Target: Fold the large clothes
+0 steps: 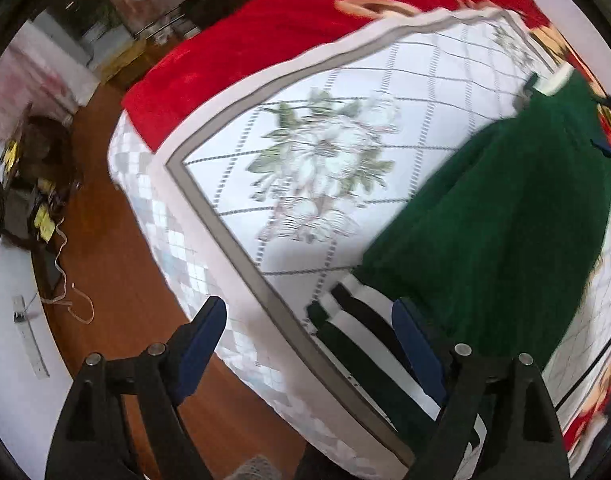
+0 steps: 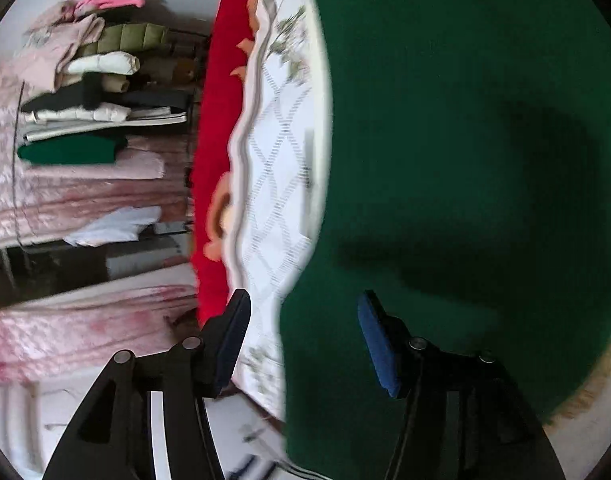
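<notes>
Dark green garment fills the right of the frame, lying on a white patterned bedcover. The right gripper sits open at the bottom, nothing pinched. Folded clothes pile up at upper left.

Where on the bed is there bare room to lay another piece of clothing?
The floral quilt is bare between the red blanket and the green sweater, out to its grey border. The sweater covers the rest, under both open grippers. The shelves are crowded.

A home bedroom: a quilted floral bed, wooden floor, and shelves of folded clothes.
</notes>
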